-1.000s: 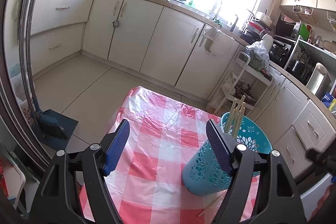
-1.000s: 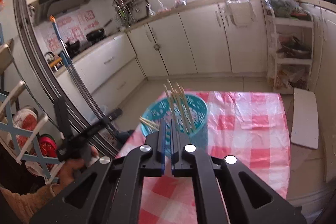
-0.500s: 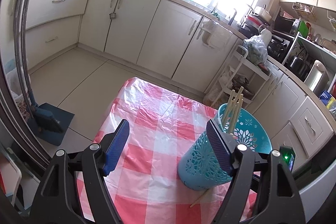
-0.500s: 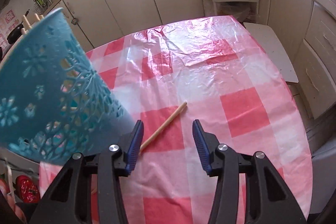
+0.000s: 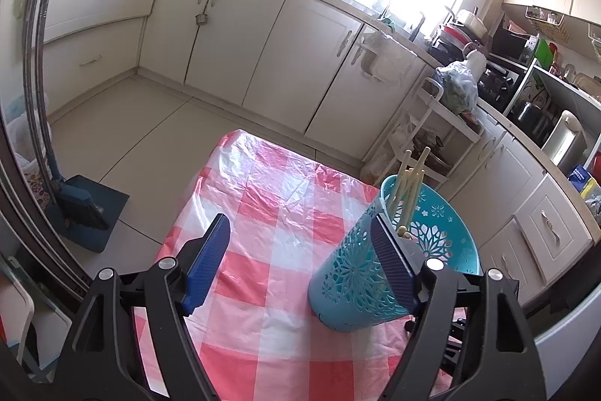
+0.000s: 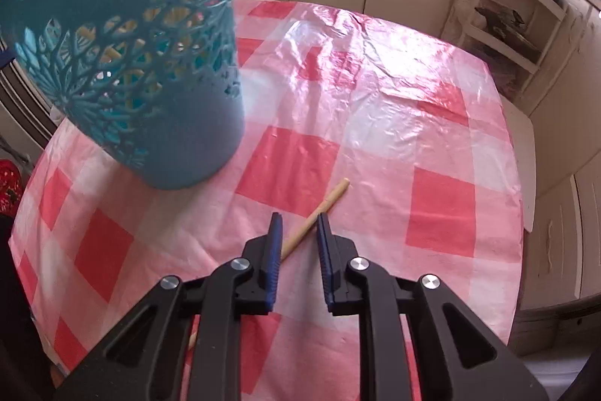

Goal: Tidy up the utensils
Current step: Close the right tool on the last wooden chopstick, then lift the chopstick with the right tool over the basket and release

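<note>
The right tongs (image 6: 297, 217) have just been closing, and their blue pads now stand narrowly apart astride a chopstick (image 6: 326, 205) lying flat on the checked cloth of the desk (image 6: 432, 145), not visibly pinching it. Beyond, to the left, stands the teal holder (image 6: 150, 70). The left tongs (image 5: 300, 243) are spread wide, their right pad against the holder's wall, the left pad apart. More chopsticks (image 5: 411, 183) stand inside it.

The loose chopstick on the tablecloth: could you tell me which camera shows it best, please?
The right wrist view shows it best: the loose chopstick lies diagonally on the tablecloth, passing between the jaws of the right gripper, which have just been closing around it. The left wrist view shows none of it, only the turquoise holder.
</note>
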